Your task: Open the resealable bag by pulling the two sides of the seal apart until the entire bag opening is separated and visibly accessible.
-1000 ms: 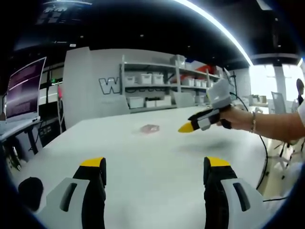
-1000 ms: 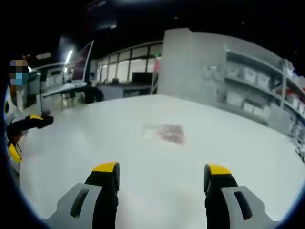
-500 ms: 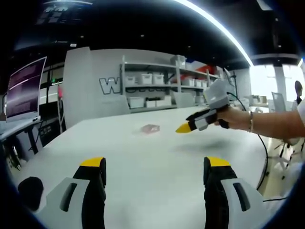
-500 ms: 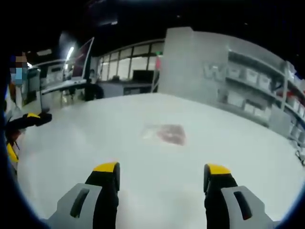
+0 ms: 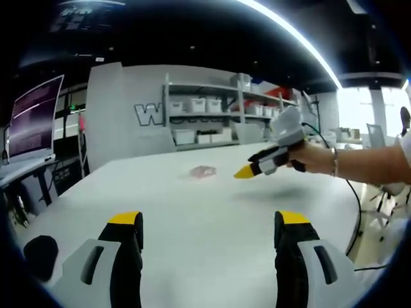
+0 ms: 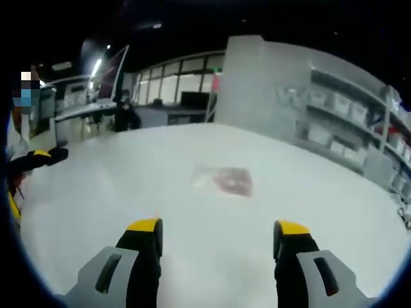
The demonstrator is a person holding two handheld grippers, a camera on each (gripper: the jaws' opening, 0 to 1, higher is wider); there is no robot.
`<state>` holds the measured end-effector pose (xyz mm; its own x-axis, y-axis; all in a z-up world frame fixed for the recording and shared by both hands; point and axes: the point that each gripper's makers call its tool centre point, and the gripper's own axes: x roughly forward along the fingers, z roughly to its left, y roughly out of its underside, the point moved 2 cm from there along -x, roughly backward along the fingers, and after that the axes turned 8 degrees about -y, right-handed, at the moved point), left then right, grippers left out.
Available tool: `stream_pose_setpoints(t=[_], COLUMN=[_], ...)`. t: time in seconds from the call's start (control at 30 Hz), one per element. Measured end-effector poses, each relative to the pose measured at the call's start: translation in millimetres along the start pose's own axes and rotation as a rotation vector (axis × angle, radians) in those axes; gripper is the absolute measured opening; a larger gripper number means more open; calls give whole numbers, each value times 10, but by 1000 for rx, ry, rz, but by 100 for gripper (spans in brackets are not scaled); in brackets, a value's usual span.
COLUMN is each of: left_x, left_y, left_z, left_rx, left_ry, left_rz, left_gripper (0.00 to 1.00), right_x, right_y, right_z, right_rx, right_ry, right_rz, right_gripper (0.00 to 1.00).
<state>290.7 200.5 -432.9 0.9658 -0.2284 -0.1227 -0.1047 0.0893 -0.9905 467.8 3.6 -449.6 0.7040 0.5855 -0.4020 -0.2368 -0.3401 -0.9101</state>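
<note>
The resealable bag lies flat on the white surface, well in from its edges, holding what looks like something reddish, though it is blurred. The right gripper hovers near it, fingers spread wide and empty. The left gripper hangs above the surface farther off, fingers equally wide, gripping nothing.
</note>
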Motion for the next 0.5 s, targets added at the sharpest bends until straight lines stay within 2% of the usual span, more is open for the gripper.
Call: stream_pose_setpoints(t=[0.5], left_x=[37], left_y=[51], left_z=[-29], left_rx=[-3], left_ry=[7], left_rz=[14], left_gripper=[82], right_x=[90], right_y=[-8], right_z=[-47], right_rx=[-2], right_ry=[-3], right_rz=[11], right_gripper=[70])
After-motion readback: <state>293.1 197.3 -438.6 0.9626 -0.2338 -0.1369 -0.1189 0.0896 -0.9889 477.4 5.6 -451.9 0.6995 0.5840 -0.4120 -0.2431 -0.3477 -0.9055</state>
